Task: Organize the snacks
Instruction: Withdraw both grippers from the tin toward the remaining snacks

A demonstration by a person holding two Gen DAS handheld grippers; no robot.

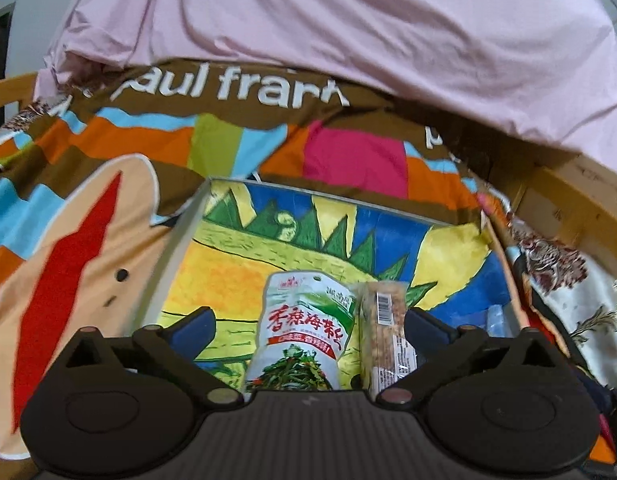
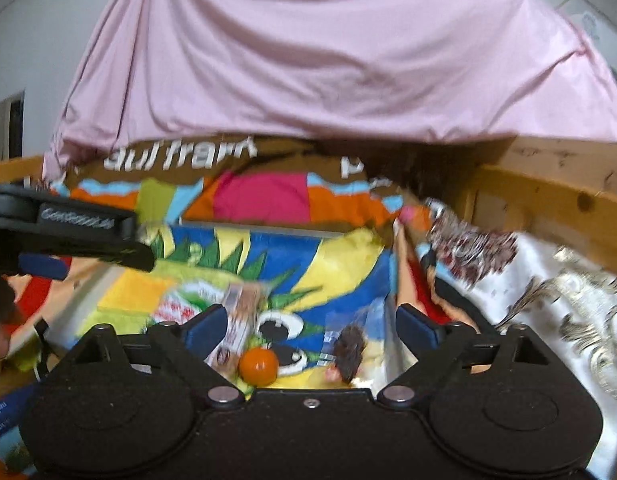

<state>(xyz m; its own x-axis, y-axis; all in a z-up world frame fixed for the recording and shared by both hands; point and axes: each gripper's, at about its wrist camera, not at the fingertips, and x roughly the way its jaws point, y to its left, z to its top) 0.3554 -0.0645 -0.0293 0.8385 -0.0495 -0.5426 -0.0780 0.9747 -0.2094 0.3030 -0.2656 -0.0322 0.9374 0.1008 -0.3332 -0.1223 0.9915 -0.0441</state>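
We hold both tools over an open box (image 1: 188, 216) whose inside is printed with a bright cartoon; it sits on a bed spread with a multicoloured Paul Frank sheet (image 1: 348, 156), a pink quilt (image 1: 348, 20) heaped behind it. The left tool (image 1: 307, 326) stands spread wide, pinching nothing; between its blue pads (image 1: 194, 330), but apart from them, lies a white and green seaweed snack pouch (image 1: 300, 336) on the floor of the box, and just to its right, touching or nearly so, a narrow packet with a barcode (image 1: 382, 332); both run lengthwise away from us, roughly along the line the tool points. The right tool (image 2: 310, 326) is likewise spread and empty; below it, in a blurred view, we make out a small orange ball-shaped item (image 2: 258, 364), a dark brown snack in a clear wrapper (image 2: 348, 350) and the barcode packet at its left pad; whether these touch one another we cannot tell. The left tool shows again at the far left of the right wrist view, above the box's left side. We judge these snacks already set down in the box; nothing else to fetch shows clearly here. Should the pouch need straightening, the left tool is the nearer, and its jaws already straddle the pouch across its short width, so a plain descent and squeeze would serve.
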